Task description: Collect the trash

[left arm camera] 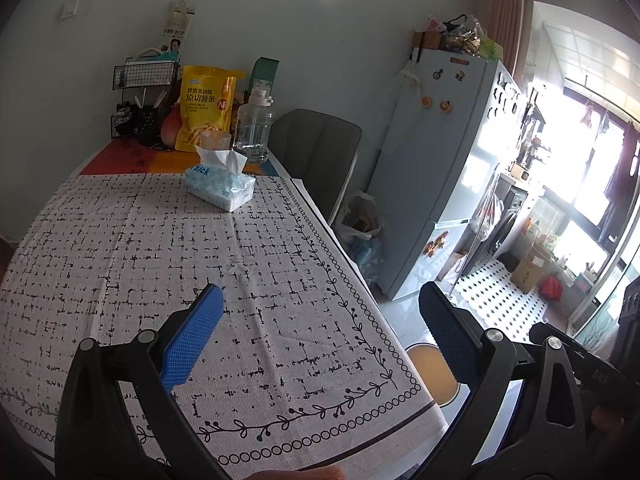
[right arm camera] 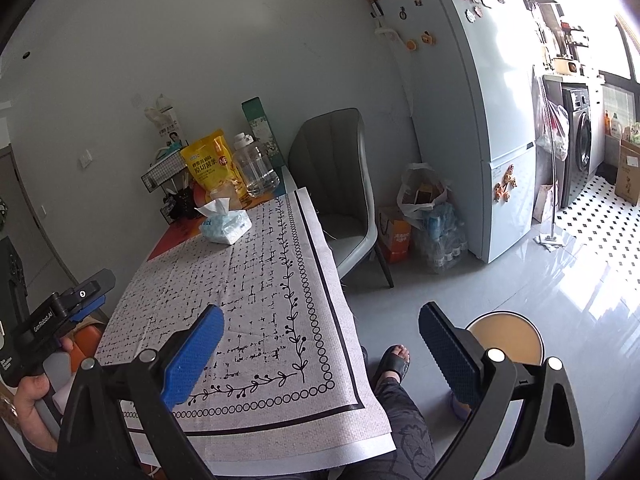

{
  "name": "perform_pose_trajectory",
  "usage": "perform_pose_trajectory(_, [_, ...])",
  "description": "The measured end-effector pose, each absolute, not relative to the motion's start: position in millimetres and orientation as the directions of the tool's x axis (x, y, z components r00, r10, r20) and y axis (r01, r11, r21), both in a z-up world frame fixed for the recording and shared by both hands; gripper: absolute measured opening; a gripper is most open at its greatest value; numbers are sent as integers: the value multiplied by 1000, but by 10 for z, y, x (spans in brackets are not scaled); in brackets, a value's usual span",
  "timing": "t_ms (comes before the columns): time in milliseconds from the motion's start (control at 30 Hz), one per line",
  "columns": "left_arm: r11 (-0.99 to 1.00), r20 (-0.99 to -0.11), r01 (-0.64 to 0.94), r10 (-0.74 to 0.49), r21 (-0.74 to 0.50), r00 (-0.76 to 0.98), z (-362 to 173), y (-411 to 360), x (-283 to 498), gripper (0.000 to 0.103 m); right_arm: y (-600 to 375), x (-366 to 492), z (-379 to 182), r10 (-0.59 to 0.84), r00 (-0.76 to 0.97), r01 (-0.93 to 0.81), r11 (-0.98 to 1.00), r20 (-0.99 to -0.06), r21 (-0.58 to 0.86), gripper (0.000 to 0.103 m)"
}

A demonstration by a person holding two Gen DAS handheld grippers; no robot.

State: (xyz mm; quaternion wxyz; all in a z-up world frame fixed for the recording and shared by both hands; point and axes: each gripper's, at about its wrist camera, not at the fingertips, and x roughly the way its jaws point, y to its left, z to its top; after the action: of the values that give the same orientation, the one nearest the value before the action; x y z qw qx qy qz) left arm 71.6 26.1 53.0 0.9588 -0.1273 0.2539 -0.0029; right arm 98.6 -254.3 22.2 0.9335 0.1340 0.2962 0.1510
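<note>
Two grippers, yours, hang wide open and hold nothing: left gripper (left arm camera: pixel 320 332) over the cloth's (left arm camera: pixel 160 260) near right corner, right gripper (right arm camera: pixel 320 344) past its right edge. One tissue pack (left arm camera: pixel 220 186) sits at 12 o'clock, one snack bag (left arm camera: pixel 206 108) and one jug (left arm camera: pixel 254 128) behind. One bin (right arm camera: pixel 506 338) stands at 3 o'clock on open floor (right arm camera: pixel 460 292). No loose trash shows.

The yellow snack bag (left arm camera: pixel 205 109) reads "原切薯条"; the left hand-held gripper (right arm camera: pixel 60 320) body reads "GenRobot.AI".
</note>
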Motion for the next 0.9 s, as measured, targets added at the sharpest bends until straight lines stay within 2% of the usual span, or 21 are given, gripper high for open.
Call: perform_pose_trajectory(900, [970,-494,-52,-75,-239,866,487,232,713,97,-2584,987,142,361,776,-195,917,-517,347,96])
